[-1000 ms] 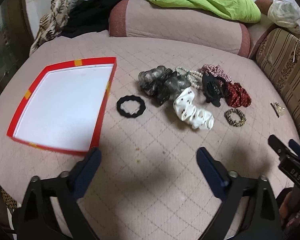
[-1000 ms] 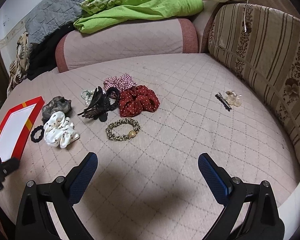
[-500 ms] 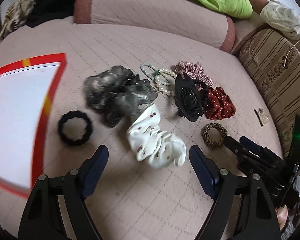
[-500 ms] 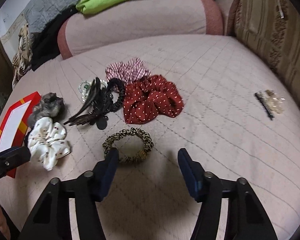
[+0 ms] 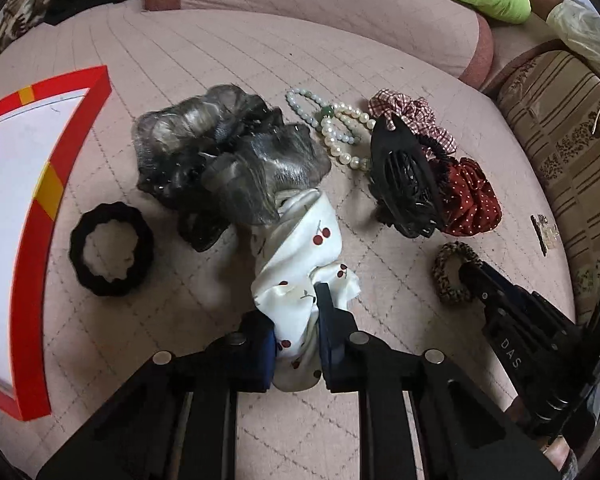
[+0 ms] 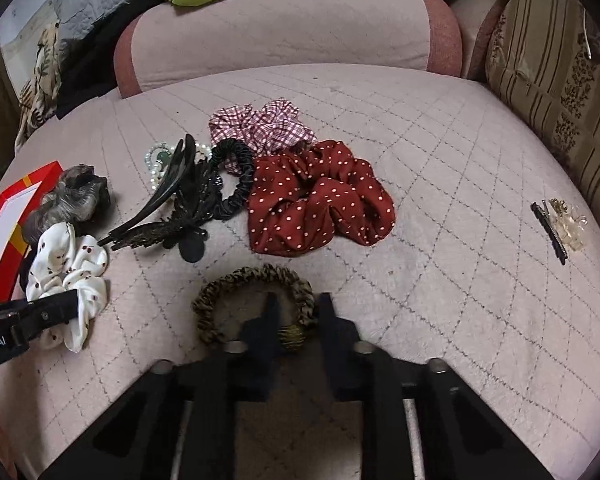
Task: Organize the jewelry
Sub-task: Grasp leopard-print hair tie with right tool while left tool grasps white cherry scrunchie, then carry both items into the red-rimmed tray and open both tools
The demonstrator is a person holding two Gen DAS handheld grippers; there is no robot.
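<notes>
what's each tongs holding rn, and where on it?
Left tongs are shut on the white cherry scrunchie, pinching its near end. Right tongs are shut on the leopard scrunchie, across its near-right band by the gold piece.

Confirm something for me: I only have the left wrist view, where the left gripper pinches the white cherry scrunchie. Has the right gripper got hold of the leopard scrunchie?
Observer: The right wrist view shows the right gripper straddling the leopard scrunchie, one finger inside the ring and one outside, closed on the band.
Operator: And the black squiggle behind the claw clip?
Observer: It is a thin ruffled black hair tie, overlapping the edge of the checked scrunchie, beside the red dotted scrunchie.
</notes>
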